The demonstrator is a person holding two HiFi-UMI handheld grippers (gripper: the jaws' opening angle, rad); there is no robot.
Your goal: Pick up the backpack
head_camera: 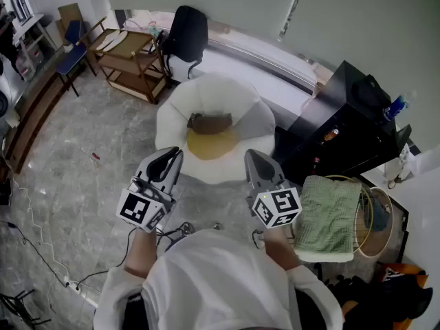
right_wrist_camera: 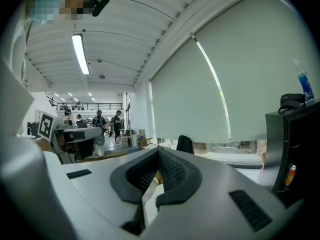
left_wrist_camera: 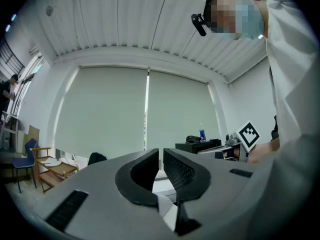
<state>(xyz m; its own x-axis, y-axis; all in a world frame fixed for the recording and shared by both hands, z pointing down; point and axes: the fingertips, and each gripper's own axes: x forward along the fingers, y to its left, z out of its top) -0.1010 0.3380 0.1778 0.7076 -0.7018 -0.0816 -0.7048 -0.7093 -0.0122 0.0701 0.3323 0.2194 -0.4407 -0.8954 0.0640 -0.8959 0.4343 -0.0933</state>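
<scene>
Backpack (head_camera: 187, 33) sits far ahead of the fingers (head_camera: 163, 167), leaning by the window ledge, with the chair (head_camera: 172, 115) in between. Left gripper (head_camera: 172, 157) and right gripper (head_camera: 256, 158) are both clenched on nothing. Risk imo: going in with 2 closed jaws just knocks it over. Chair holds a cushion (head_camera: 210, 144) and a brown thing (head_camera: 210, 122).

Backpack (left_wrist_camera: 96, 158) lower part hidden behind left gripper (left_wrist_camera: 160, 154).
</scene>
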